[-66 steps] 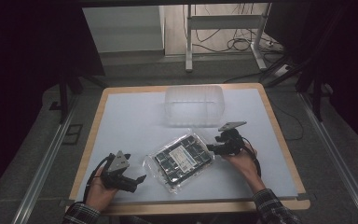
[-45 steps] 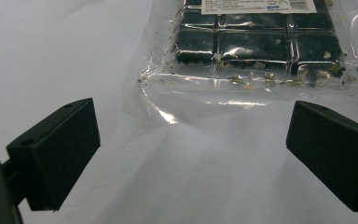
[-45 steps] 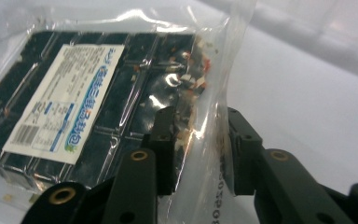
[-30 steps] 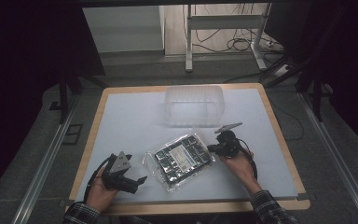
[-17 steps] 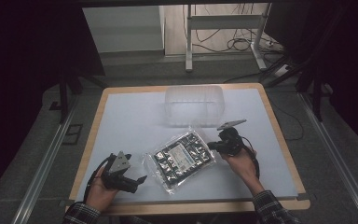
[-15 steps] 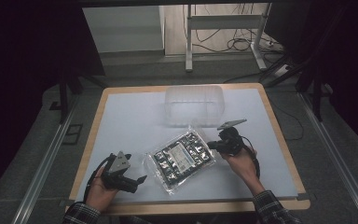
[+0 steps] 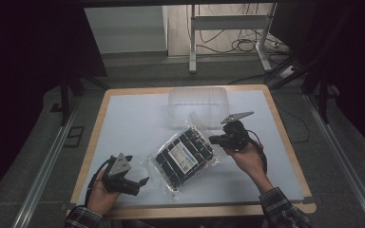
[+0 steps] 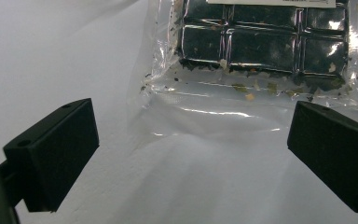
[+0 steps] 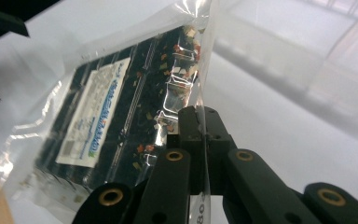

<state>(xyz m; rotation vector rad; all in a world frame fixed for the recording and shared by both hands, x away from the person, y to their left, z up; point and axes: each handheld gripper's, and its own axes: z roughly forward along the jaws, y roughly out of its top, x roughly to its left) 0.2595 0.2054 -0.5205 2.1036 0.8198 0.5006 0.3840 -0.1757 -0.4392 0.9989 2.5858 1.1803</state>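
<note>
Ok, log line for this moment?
right claw: shut on bag edge, lifting it | left claw: open, near bag | bin: behind

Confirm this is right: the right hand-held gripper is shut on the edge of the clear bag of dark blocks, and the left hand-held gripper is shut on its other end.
One part is wrong. The left hand-held gripper is open, not shut on the bag: the left gripper view shows its jaws spread wide, short of the bag's near edge. The rest holds: the right hand-held gripper is shut on the edge of the clear bag.
</note>
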